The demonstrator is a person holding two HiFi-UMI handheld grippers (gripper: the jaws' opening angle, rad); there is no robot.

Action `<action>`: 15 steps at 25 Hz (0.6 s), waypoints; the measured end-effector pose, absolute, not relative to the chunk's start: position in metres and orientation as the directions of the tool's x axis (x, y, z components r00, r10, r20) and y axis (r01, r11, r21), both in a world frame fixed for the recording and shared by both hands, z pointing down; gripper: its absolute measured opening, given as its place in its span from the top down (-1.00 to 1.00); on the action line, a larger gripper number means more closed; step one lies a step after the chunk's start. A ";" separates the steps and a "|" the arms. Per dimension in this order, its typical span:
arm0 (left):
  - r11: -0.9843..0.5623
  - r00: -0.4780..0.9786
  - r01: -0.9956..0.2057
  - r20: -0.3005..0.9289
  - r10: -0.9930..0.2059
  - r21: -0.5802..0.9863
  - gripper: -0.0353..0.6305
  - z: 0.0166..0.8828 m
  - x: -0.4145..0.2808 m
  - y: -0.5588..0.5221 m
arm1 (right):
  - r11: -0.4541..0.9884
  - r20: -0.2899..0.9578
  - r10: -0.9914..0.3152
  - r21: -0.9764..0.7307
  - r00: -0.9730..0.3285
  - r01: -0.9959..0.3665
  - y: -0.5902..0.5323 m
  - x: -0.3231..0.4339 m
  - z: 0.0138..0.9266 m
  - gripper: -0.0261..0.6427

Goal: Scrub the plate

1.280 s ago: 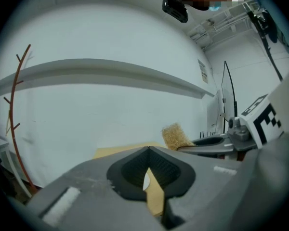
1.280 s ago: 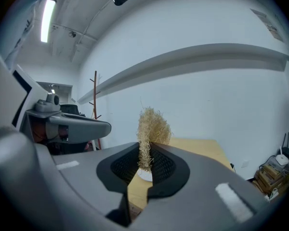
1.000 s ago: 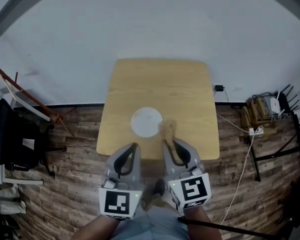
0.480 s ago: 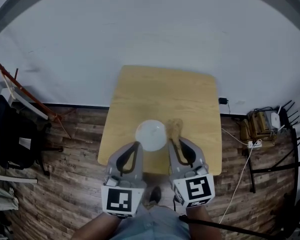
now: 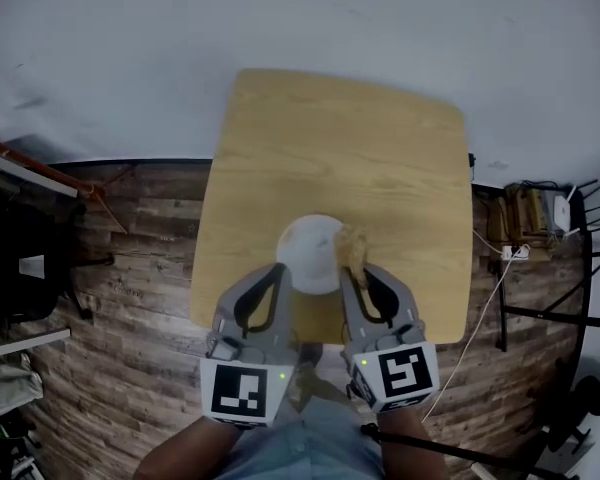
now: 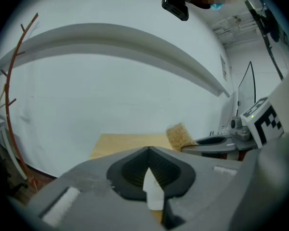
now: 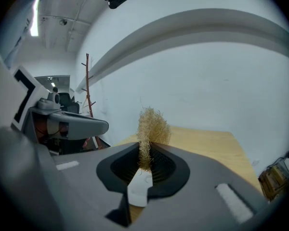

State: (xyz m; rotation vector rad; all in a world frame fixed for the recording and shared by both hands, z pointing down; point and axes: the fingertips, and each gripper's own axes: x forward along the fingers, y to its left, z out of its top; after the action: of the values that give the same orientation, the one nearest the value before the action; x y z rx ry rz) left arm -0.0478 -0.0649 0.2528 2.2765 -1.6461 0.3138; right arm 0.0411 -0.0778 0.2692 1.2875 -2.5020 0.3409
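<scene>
A round white plate (image 5: 308, 251) lies on the near half of a light wooden table (image 5: 380, 148). My right gripper (image 5: 352, 268) is shut on a tan fibrous scrubber (image 5: 352, 245), which hangs at the plate's right rim. In the right gripper view the scrubber (image 7: 151, 126) sticks up from between the closed jaws of the right gripper (image 7: 145, 150). My left gripper (image 5: 278, 267) sits by the plate's near-left rim. Its jaws meet at the tip with nothing between them (image 6: 148, 149). The scrubber (image 6: 179, 135) also shows to the right in the left gripper view.
The table stands against a white wall on a wooden plank floor (image 5: 130, 298). A black chair (image 5: 20, 258) is at the left. A reddish rod (image 5: 40, 163) leans near it. Cables, a power strip (image 5: 515, 253) and small devices (image 5: 535, 213) lie at the right.
Both grippers have come forward to the plate. The scrubber has gone from beside the plate to its right rim. The table now sits nearer in the head view.
</scene>
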 end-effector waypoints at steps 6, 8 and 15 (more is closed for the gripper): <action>-0.288 0.345 -0.938 0.469 -0.813 0.191 0.83 0.311 -0.057 -0.072 | 0.538 0.499 -0.689 -0.134 -0.526 -0.832 -0.078 0.035 0.325 0.79; -0.285 0.358 -0.933 0.505 -0.786 0.218 0.83 0.329 -0.058 -0.074 | 0.529 0.527 -0.672 -0.149 -0.520 -0.835 -0.079 0.035 0.343 0.79; -0.238 0.407 -0.909 0.610 -0.680 0.341 0.83 0.383 -0.070 -0.079 | 0.532 0.617 -0.596 -0.178 -0.515 -0.828 -0.067 0.022 0.386 0.79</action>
State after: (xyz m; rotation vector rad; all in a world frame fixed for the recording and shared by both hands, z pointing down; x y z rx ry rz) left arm -0.0701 -0.0788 0.3828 2.0026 -1.3478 0.4441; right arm 0.0224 -0.0671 0.3857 1.1559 -2.2833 0.6328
